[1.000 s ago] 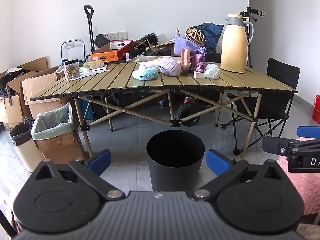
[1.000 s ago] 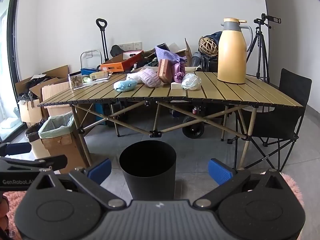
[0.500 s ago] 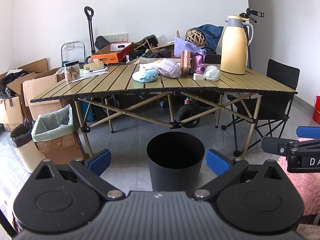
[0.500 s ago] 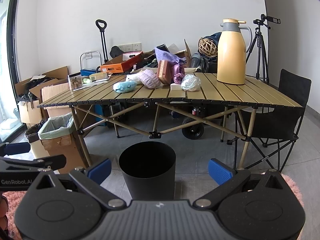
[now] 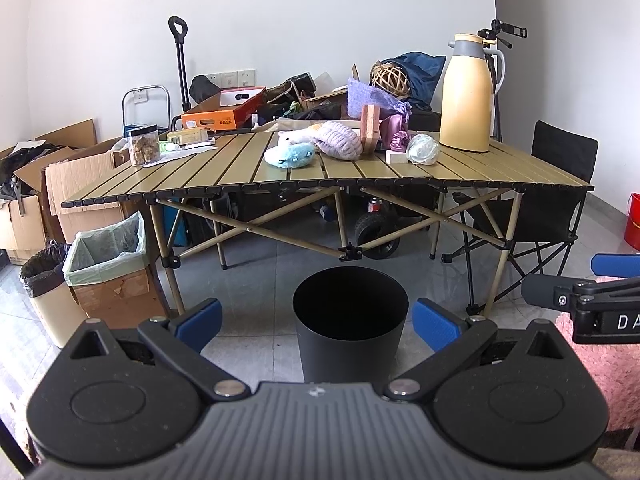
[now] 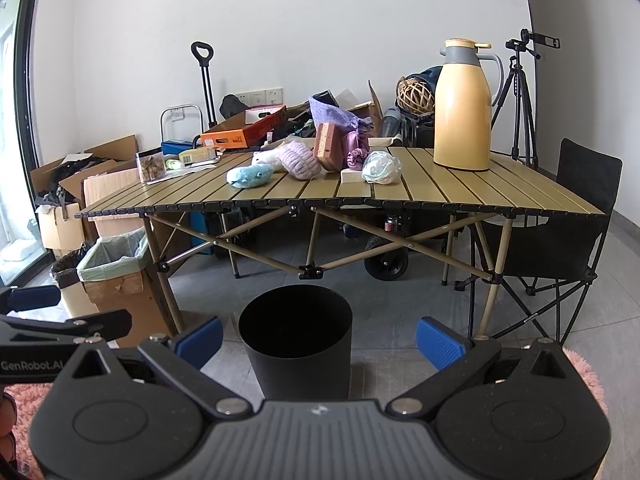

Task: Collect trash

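Read "GenRobot.AI" in white on the side of the left gripper (image 5: 318, 320), poking into the right view's lower left corner. Read only "DA" on the right gripper (image 6: 320, 338) at the left view's right edge, with the rest cut off. Made out dark lettering on the orange box (image 5: 224, 114) behind the table (image 5: 240, 168), too small to read.

Kept both pairs of tongs spread wide and empty, blue pads well apart, held side by side above a pink rug (image 5: 600, 360).

Found the black bin (image 5: 350, 320) upright on the grey floor, just in front of the table's near edge, seen between the pads in each view. Found a crumpled pale wad (image 5: 422, 150) on the tabletop, just beside the yellow flask (image 5: 466, 96) and near a white block and soft toys.

Caught a red bucket (image 5: 632, 220) only in the left view, at the far right. Caught the whole tripod (image 6: 520, 100) and a dark window frame (image 6: 16, 160) only in the right view; saw the tripod mostly hidden behind the flask from the left.

Left bare floor around the bin. Crowded the left side with a lined carton (image 5: 108, 264) and the right with a black folding chair (image 6: 588, 184) against the table's end.
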`<state>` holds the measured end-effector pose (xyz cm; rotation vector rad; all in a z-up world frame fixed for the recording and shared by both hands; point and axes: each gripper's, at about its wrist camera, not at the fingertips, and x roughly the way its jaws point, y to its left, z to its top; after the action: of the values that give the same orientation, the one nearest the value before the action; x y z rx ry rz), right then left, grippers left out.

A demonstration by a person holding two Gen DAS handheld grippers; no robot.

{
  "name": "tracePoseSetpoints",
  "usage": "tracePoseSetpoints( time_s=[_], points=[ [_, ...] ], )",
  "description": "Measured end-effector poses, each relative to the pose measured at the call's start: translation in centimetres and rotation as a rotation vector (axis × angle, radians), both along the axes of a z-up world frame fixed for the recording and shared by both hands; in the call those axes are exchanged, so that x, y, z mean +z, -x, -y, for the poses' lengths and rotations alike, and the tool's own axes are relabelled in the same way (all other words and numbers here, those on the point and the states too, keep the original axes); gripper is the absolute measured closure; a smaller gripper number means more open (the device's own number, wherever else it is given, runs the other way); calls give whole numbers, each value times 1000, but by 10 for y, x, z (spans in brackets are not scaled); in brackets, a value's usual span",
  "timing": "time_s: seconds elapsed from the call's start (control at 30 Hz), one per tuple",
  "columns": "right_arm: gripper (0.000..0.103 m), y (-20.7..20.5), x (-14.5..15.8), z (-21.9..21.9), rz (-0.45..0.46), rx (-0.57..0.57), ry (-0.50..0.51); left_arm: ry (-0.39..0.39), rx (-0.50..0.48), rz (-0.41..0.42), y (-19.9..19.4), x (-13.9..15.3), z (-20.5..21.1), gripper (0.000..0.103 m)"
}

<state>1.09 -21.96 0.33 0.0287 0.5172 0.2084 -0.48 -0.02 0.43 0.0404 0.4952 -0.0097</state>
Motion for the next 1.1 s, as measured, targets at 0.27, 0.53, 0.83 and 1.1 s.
tracePoseSetpoints(
  time_s=[0.27,0.53,0.83,1.1],
  points=[
    [0,0,-1,1,2,2,2,0,0,1,-1,1,2,0],
    [0,0,-1,1,3,1,1,0,-2,7,0,2,1,0],
    [0,-1,2,2,5,0,0,1,-2,8,0,3,1,0],
    [0,-1,2,2,6,0,0,1,-2,8,0,3,1,0]
  ],
)
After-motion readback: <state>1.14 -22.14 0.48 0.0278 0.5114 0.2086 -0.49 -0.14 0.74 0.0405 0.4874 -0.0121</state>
